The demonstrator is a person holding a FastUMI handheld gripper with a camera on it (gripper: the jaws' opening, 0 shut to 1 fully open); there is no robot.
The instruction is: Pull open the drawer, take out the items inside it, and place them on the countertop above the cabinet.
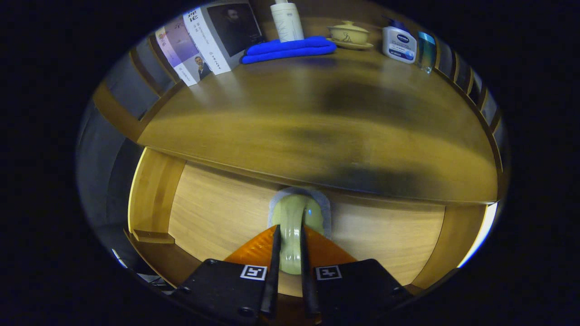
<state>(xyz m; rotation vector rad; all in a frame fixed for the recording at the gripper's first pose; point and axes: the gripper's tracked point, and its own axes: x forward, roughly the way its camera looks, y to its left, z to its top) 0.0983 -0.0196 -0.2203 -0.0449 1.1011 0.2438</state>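
My gripper (290,228) is shut on a pale green glazed piece (295,212), perhaps a cup, with a grey rim. Both black fingers (274,258) press its sides, and it sticks up just ahead of them. It hangs over the open wooden drawer (217,217), whose pale floor and left wall show below and around the fingers. The brown countertop (317,127) of the cabinet spreads wide just beyond and above the held piece, its front edge right behind it.
Along the back of the countertop stand books (204,40), a folded blue cloth (290,49), a white bottle (287,20), a yellowish lidded bowl on a saucer (349,34), a white lotion bottle (398,43) and a blue-tinted bottle (426,50).
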